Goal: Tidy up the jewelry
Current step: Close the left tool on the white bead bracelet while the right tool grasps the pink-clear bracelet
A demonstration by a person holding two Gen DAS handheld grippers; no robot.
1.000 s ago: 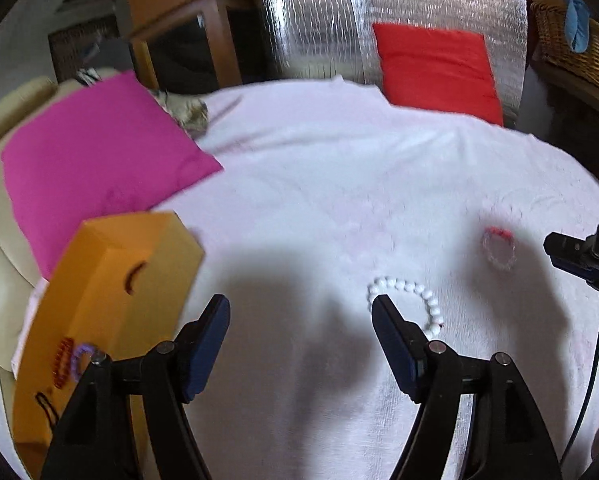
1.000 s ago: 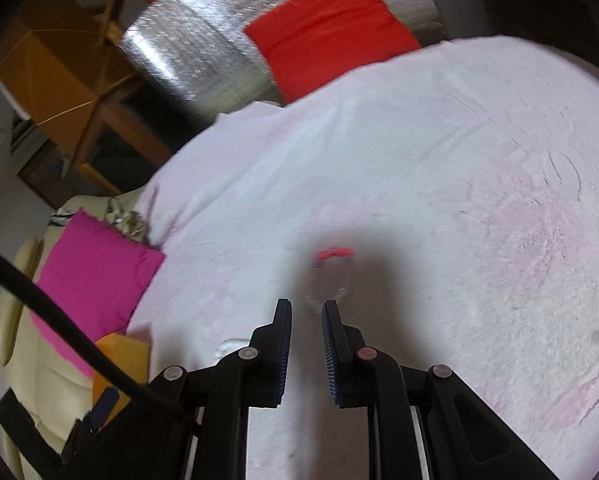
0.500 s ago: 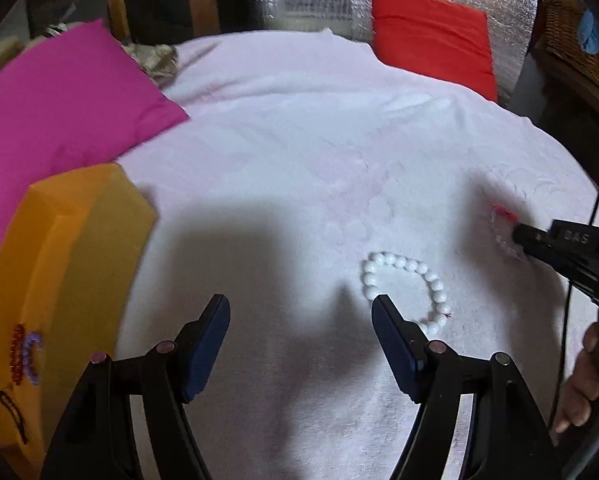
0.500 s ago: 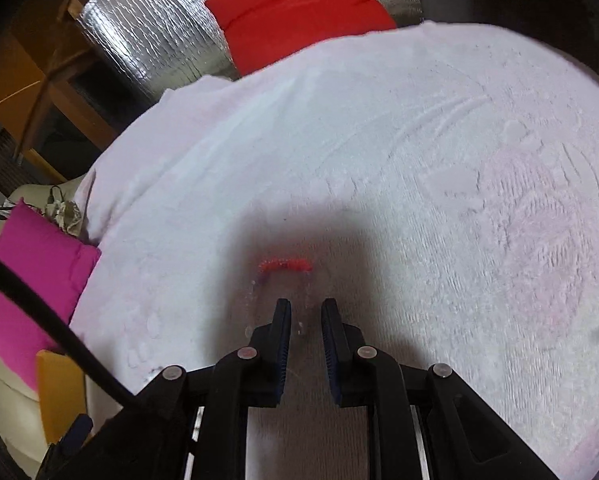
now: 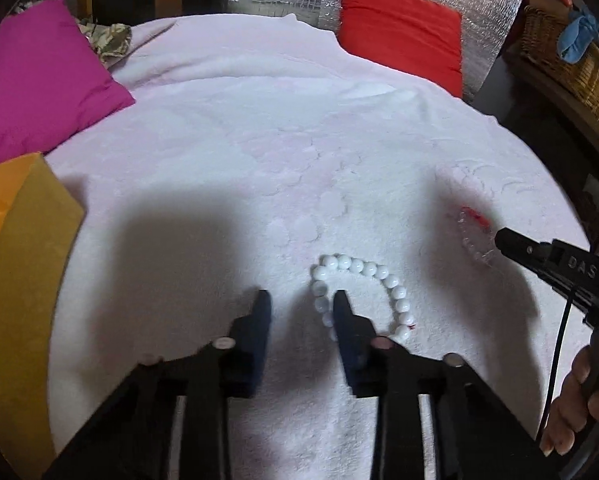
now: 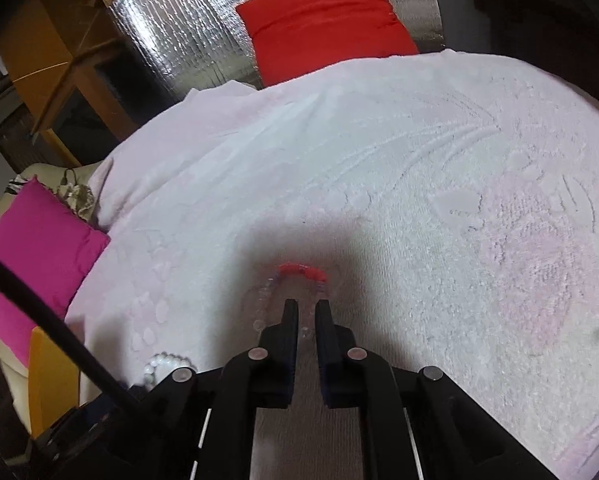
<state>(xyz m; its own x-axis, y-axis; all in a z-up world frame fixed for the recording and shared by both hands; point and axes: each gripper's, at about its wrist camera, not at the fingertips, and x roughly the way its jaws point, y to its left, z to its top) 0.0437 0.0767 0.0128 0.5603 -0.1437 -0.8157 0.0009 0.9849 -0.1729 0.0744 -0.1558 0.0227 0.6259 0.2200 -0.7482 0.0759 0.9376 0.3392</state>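
The left tool (image 5: 299, 300) is partly open, its right finger inside the white bead bracelet (image 5: 359, 292) on the white towel (image 5: 259, 140). Squeeze gently on the beads. The right tool (image 6: 306, 310), nearly closed, may pinch the clear bracelet (image 6: 299, 276); it's blurry.

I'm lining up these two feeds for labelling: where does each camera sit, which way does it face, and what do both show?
Left wrist: on the left gripper, looking forward and down over the white blanket at the white bead bracelet; its two fingers and the person's right hand show.
Right wrist: on the right gripper, looking down at the clear bracelet with red beads; its two fingers and a cable show.
Shared: both bracelets, red cushion, magenta cushion, orange box.
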